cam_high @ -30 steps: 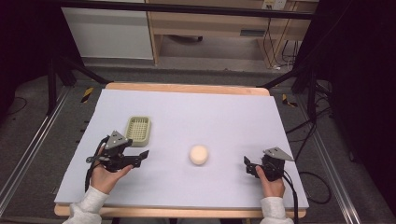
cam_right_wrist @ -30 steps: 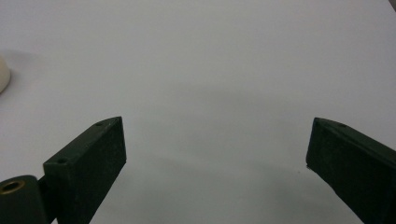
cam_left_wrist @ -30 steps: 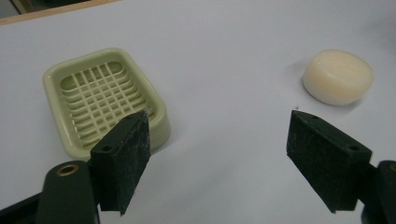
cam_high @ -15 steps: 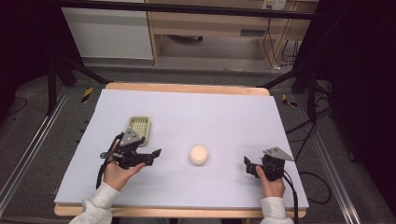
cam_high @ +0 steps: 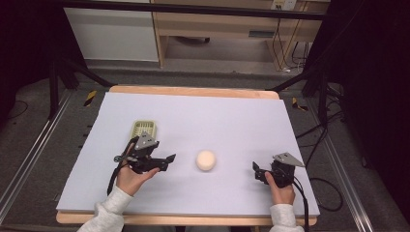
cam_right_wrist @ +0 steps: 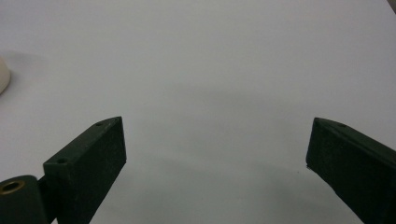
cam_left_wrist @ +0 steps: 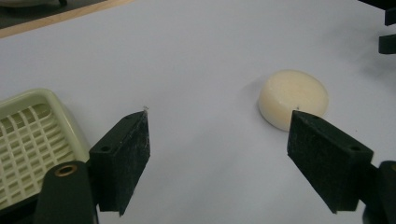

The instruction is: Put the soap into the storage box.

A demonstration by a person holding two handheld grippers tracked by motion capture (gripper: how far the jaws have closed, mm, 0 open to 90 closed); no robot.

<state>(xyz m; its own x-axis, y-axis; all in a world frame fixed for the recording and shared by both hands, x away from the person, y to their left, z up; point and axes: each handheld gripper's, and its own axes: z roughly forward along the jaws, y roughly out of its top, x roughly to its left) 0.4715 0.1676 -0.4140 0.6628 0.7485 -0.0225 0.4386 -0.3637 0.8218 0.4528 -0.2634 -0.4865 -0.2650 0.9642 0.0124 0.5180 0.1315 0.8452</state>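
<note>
2 grippers — left gripper [cam_high: 167, 160], right gripper [cam_high: 257, 173] — fingers spread; round soap [cam_high: 206, 160] flat, axis upright.

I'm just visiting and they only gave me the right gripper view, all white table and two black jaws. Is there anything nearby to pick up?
Observer: Yes, a round cream soap bar lies on the table, between the two grippers.
Operator: What is the other hand doing?
Observer: The left gripper points at the bar, jaws wide open, not touching it.
Operator: Anything else there?
Observer: A pale green slatted soap dish sits just beyond the left gripper.
</note>
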